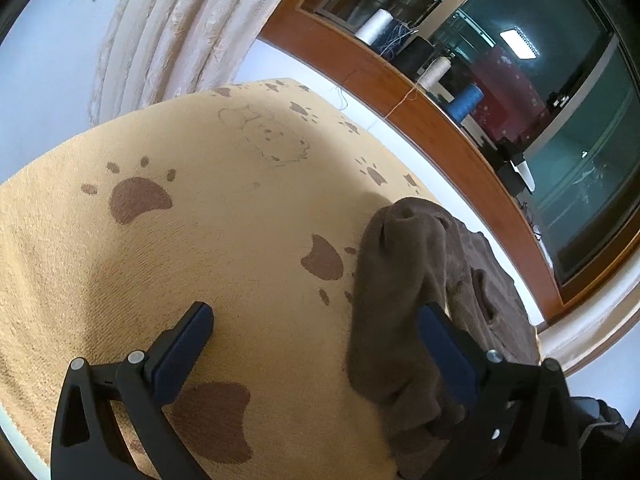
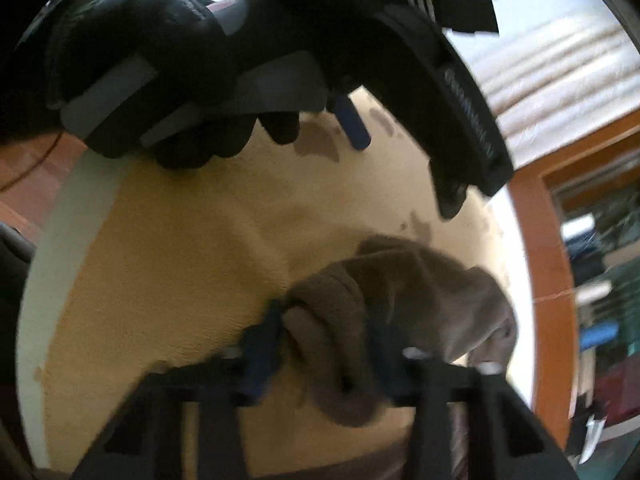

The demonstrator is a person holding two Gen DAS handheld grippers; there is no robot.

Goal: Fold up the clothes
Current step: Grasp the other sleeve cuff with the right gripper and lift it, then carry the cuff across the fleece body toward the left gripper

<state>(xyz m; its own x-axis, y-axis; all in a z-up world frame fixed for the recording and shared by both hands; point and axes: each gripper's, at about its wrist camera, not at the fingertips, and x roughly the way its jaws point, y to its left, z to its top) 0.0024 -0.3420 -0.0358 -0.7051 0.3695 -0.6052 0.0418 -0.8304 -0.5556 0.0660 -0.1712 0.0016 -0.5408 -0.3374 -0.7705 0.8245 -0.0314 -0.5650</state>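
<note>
In the left wrist view, the left hand-held gripper [image 1: 316,320] stands wide open above a yellow blanket [image 1: 192,248] printed with brown paw marks. The blanket covers the bench [image 1: 400,136], whose white surface shows only as a strip along the far edge. A brown fleece garment [image 1: 404,288] lies crumpled near the right end of the blanket, one fold reaching in between the jaws beside the right finger [image 1: 440,340]; the pads do not press on it. Beyond the far edge runs a wooden window frame [image 1: 440,128] with thread spools [image 1: 466,100] on its sill, and a cream curtain [image 1: 176,40] hangs at the left.

The right wrist view, which is blurred, shows what the first cannot: the right hand-held gripper [image 2: 324,344] closed on a bunched fold of the brown fleece garment [image 2: 400,292], its blue pads pinching the cloth from both sides. Above it, a black-gloved hand [image 2: 152,76] holds the left hand-held gripper [image 2: 404,160] over the blanket [image 2: 180,260], blocking much of the far side. The bench's white edge [image 2: 72,220] curves along the left, and the wooden frame [image 2: 548,280] rises at the right.
</note>
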